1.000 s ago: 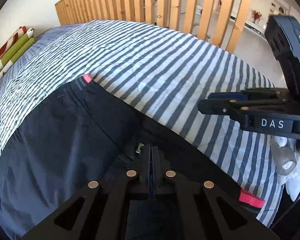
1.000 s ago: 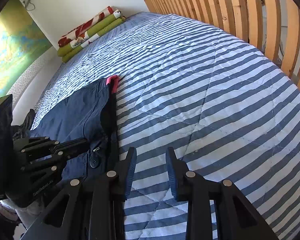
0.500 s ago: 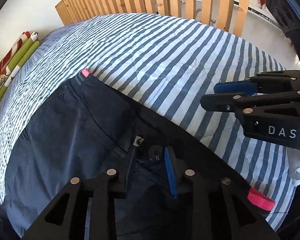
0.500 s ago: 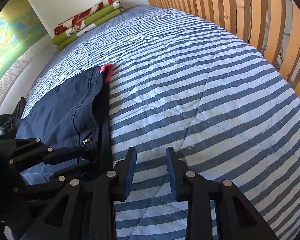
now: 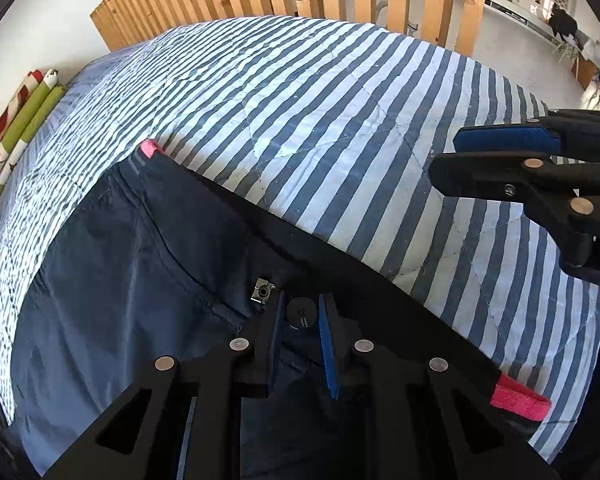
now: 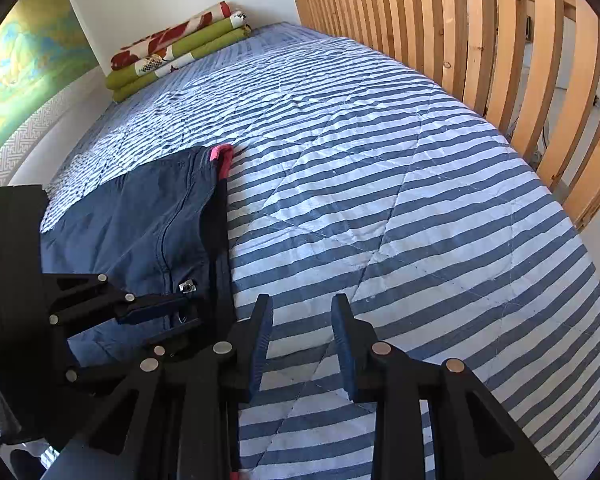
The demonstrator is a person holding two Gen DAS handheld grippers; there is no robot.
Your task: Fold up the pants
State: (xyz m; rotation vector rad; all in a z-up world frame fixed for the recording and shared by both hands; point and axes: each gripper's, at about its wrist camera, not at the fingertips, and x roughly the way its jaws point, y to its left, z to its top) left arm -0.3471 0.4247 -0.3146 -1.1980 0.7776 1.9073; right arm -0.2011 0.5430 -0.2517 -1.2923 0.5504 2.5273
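Observation:
Dark navy pants (image 5: 120,264) lie flat on a blue-and-white striped bedspread (image 5: 320,120), waistband toward the middle of the bed, with pink tabs (image 5: 149,148) at both waist ends. My left gripper (image 5: 302,316) is open just over the waistband, its fingers either side of the black button (image 5: 300,317); a metal clasp (image 5: 262,290) lies beside it. In the right wrist view the pants (image 6: 140,216) sit at left. My right gripper (image 6: 302,316) hovers open over bare bedspread (image 6: 380,200), to the right of the waistband, holding nothing.
A wooden slat railing (image 6: 480,40) runs along the bed's far side. Rolled green and red patterned cushions (image 6: 180,48) lie at the head end against a white wall. A map poster (image 6: 16,68) hangs on the left. Beyond the railing is open floor (image 5: 520,44).
My left gripper was shut on the waistband a second ago; it has let go and now stands open over the button. The right gripper has stayed open and drifted slightly.

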